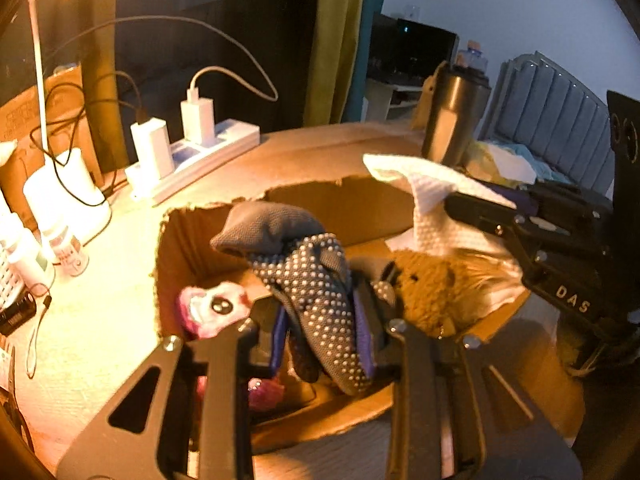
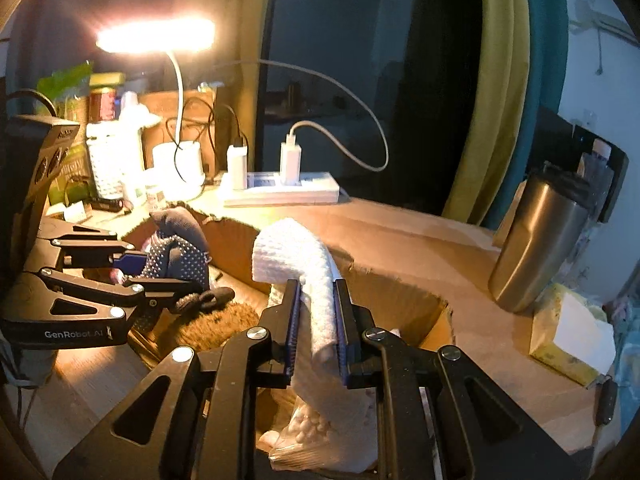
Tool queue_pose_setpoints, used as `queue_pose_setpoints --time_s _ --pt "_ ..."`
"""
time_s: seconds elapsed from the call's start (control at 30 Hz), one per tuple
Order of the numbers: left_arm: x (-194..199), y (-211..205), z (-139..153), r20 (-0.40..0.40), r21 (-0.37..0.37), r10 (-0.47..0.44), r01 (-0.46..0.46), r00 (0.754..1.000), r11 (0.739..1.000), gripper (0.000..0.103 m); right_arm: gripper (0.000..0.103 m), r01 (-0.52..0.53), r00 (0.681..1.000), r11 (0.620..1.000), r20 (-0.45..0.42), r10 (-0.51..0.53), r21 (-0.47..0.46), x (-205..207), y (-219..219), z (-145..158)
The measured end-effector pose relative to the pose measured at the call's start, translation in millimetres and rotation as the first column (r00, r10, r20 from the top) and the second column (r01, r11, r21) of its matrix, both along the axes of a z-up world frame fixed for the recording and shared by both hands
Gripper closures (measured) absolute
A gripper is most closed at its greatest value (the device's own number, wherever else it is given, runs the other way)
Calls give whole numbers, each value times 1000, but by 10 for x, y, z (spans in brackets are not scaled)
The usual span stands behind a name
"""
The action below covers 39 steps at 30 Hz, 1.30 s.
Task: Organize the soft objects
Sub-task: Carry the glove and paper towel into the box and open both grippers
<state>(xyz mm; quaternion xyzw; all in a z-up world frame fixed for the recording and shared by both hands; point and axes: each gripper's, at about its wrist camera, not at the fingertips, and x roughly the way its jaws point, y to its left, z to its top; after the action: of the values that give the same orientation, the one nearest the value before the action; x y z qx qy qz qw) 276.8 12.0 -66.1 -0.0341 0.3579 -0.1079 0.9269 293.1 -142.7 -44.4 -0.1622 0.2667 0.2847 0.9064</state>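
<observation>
My left gripper (image 1: 320, 316) is shut on a grey dotted glove (image 1: 308, 276) and holds it over the open cardboard box (image 1: 192, 240). It also shows in the right wrist view (image 2: 160, 272), with the glove (image 2: 178, 248) between its fingers. My right gripper (image 2: 316, 292) is shut on a white waffle cloth (image 2: 296, 256), held over the box (image 2: 400, 292); it appears at the right in the left wrist view (image 1: 452, 204), with the cloth (image 1: 424, 196). Inside the box lie a brown plush toy (image 1: 428, 288) and a pink-and-white plush toy (image 1: 212, 308).
A power strip with chargers (image 1: 192, 152) and a lamp base (image 1: 68, 188) stand at the back left. A steel tumbler (image 2: 536, 244) stands at the right on cardboard. A tissue pack (image 2: 572, 336) lies beyond it. Small bottles (image 1: 60, 244) sit left of the box.
</observation>
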Motion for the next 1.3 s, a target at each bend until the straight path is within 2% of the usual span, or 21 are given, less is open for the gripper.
queue_pose_setpoints --time_s 0.17,0.3,0.47,0.5,0.6,0.8,1.0,1.2,1.3 --pt "13 -12 -27 -4 13 5 -5 1000 1000 69 85 9 999 999 -40 -10 -35 69 18 -114" --pt "18 -31 -39 -1 32 12 -12 1000 999 66 73 9 999 999 -51 -11 -49 73 30 -148" --pt "7 -60 -36 -2 49 7 -7 1000 999 64 65 16 998 999 -64 -19 -45 85 23 -153" --pt "3 -67 -30 -1 54 8 -8 1000 998 62 62 16 997 999 -68 -19 -37 86 13 -147" --pt "-7 -59 -6 1 54 8 -8 1000 999 48 57 10 997 1000 -74 -11 -11 67 -9 -105" --pt "-46 -12 66 18 32 17 -17 1000 999 39 53 7 999 1000 -35 -7 15 -62 -42 12" --pt "-121 -17 142 44 25 8 -9 999 1000 37 53 19 1000 999 -21 -19 31 -153 -69 94" --pt "-250 -42 234 81 24 6 -8 997 1000 26 53 23 1000 999 1 -23 31 -278 -98 186" --pt "-316 -34 301 104 13 9 -11 995 1000 24 53 24 1000 999 13 -24 35 -334 -108 248"
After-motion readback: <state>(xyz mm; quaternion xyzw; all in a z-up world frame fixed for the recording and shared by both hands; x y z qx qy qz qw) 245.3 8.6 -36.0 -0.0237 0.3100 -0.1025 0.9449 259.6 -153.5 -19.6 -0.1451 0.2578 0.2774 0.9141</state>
